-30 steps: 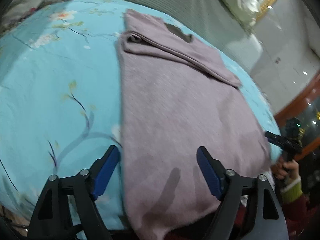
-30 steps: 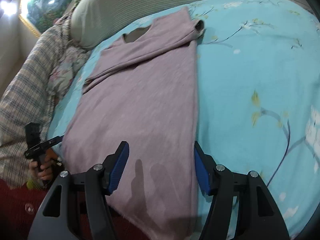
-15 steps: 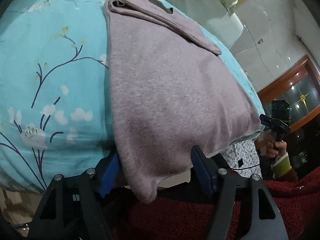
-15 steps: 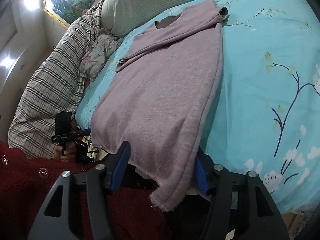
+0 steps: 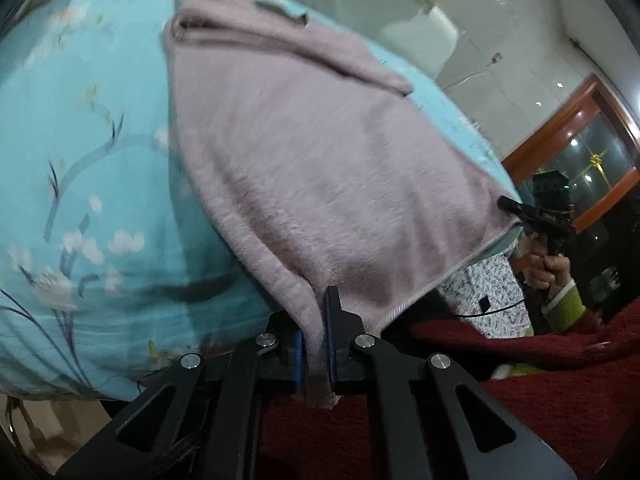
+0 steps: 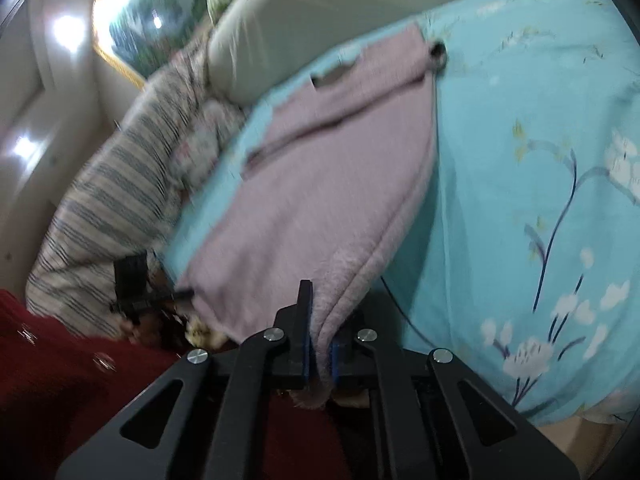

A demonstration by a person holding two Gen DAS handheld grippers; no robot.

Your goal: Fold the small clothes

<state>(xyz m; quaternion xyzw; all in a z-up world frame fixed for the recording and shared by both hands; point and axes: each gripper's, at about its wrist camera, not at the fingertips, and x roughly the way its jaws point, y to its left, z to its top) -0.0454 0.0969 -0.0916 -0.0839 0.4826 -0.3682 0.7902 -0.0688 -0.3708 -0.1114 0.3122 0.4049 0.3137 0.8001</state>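
the left gripper (image 5: 316, 344) and right gripper (image 6: 319, 354) are each pinching shut a bottom corner of the fuzzy mauve knit sweater (image 5: 320, 152), likely readying to fold its hem up over the turquoise floral bedsheet (image 5: 80, 160).

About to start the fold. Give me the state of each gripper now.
Left gripper: jaws closed on the near hem corner of the mauve sweater.
Right gripper: jaws closed on the sweater's other near hem corner.
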